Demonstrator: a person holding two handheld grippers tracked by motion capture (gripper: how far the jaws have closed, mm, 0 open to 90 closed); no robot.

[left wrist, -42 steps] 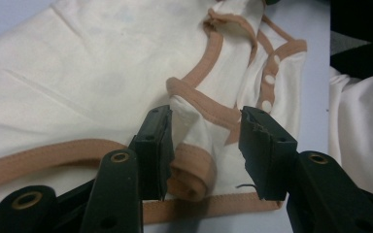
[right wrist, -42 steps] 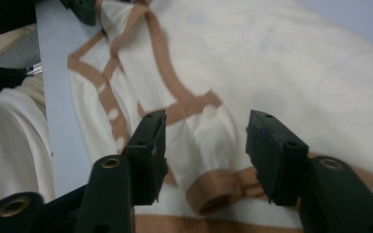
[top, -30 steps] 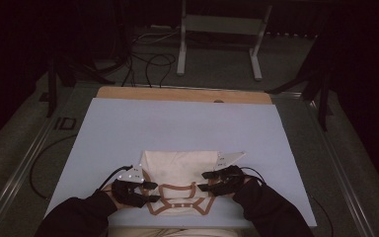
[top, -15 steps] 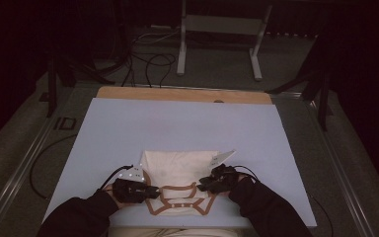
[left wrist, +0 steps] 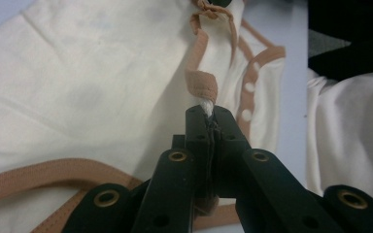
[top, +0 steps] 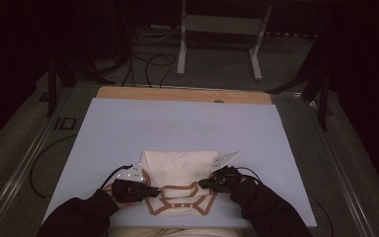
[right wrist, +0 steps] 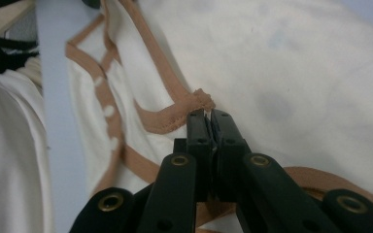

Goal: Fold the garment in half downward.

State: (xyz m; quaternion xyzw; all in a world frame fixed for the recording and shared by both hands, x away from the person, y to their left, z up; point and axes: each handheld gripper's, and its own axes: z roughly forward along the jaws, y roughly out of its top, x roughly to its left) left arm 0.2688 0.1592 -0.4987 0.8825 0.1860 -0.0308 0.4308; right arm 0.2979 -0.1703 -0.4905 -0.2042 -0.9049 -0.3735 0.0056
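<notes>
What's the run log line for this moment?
left gripper: shut on garment trim | right gripper: shut on garment trim | garment: flat on table

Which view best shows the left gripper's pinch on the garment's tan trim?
The left gripper view: the left gripper has just closed, jaws clamped on a bunched fold of the tan trim. The high view shows that gripper at the garment edge, small and dark. The right gripper view shows trim elsewhere.
</notes>
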